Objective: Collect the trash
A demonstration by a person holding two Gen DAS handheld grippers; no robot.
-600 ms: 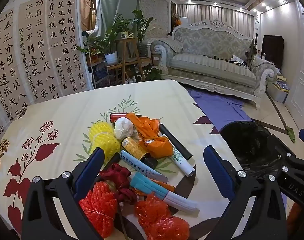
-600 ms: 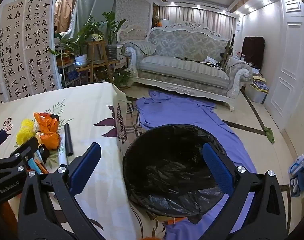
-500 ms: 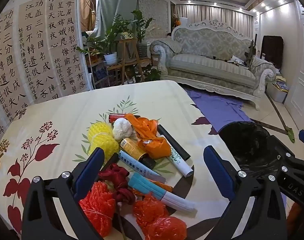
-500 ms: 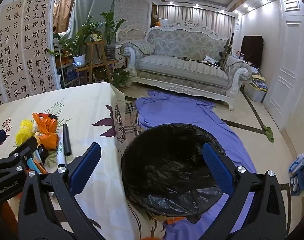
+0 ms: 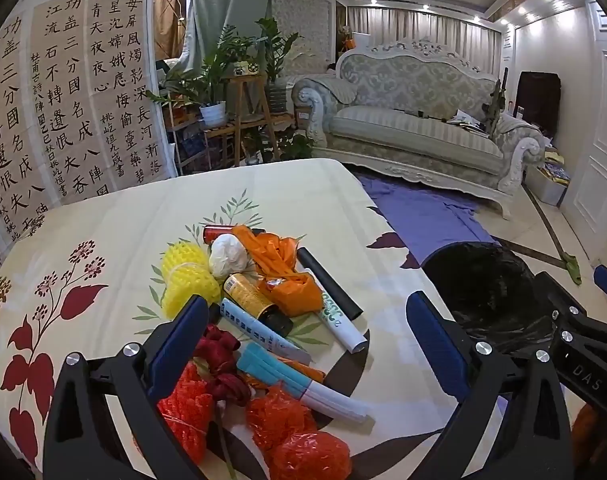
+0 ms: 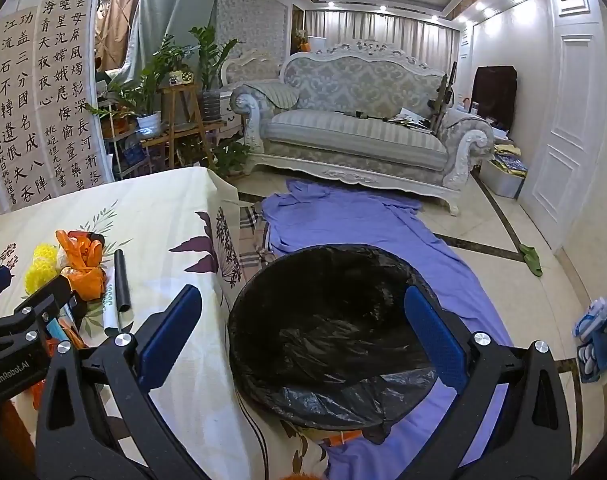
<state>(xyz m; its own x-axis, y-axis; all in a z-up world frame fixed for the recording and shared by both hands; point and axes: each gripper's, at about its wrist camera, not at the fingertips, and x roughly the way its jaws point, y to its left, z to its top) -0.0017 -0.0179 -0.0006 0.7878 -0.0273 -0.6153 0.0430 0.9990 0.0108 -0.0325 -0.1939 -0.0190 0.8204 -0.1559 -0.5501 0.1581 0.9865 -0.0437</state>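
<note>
A pile of trash lies on the floral tablecloth [image 5: 103, 240]: yellow foam net [image 5: 185, 280], white paper ball [image 5: 228, 257], orange plastic bag [image 5: 281, 272], yellow can [image 5: 249, 294], black tube [image 5: 329, 286], white tubes [image 5: 341, 324], dark red ribbon [image 5: 221, 364], red nets [image 5: 183, 412] and red plastic [image 5: 299, 436]. My left gripper [image 5: 303, 344] is open, empty, just above the near part of the pile. The black-lined trash bin [image 6: 331, 320] stands on the floor beside the table. My right gripper [image 6: 303, 328] is open and empty above the bin.
A purple cloth [image 6: 343, 224] lies on the floor under and beyond the bin. A sofa [image 6: 355, 136] stands at the back, plants on wooden stands [image 6: 171, 96] at back left, a calligraphy screen [image 5: 63, 100] behind the table. The table edge [image 6: 227, 240] drops off next to the bin.
Both views shifted slightly; the left gripper eased a little back from the pile and the right gripper drifted slightly over the bin. Nothing was taken hold of.
</note>
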